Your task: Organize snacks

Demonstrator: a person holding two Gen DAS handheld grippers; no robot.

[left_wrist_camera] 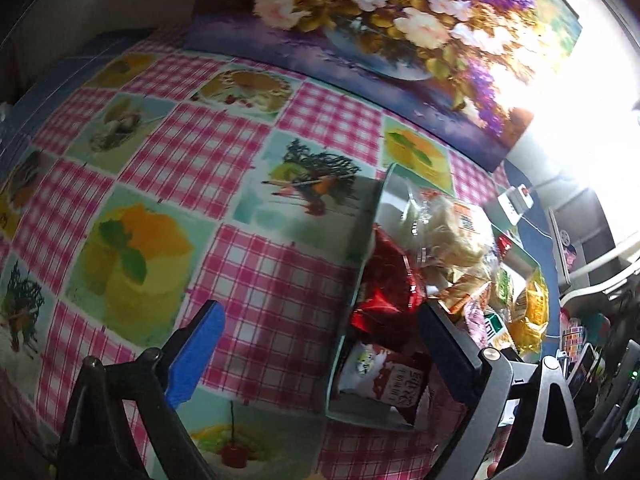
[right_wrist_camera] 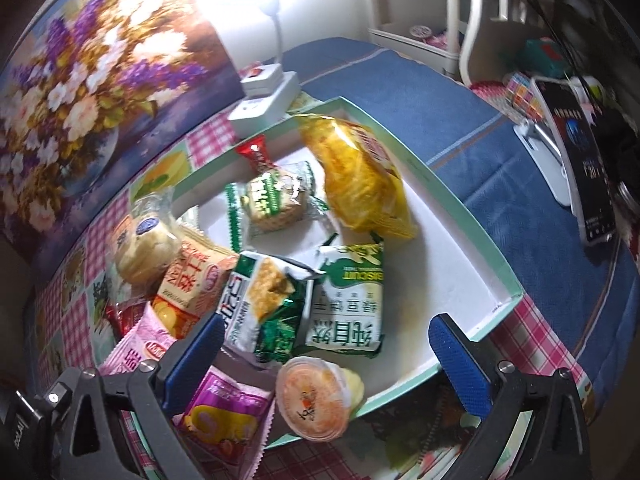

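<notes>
Snacks (right_wrist_camera: 280,264): crinkly foil packets in shallow box (right_wrist_camera: 460,200) | left claw (left_wrist_camera: 320,348), right claw (right_wrist_camera: 326,352): both apart, empty

Legible print: "BISCUIT" on the green-and-white biscuit packet (right_wrist_camera: 349,296), just ahead of the right gripper (right_wrist_camera: 326,354); remaining wrapper lettering appears inverted or blurred, unreadable.

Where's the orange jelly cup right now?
Right wrist view: the jelly cup sits in the tray's near corner, just below the green biscuit packet, between the open fingers.
</notes>
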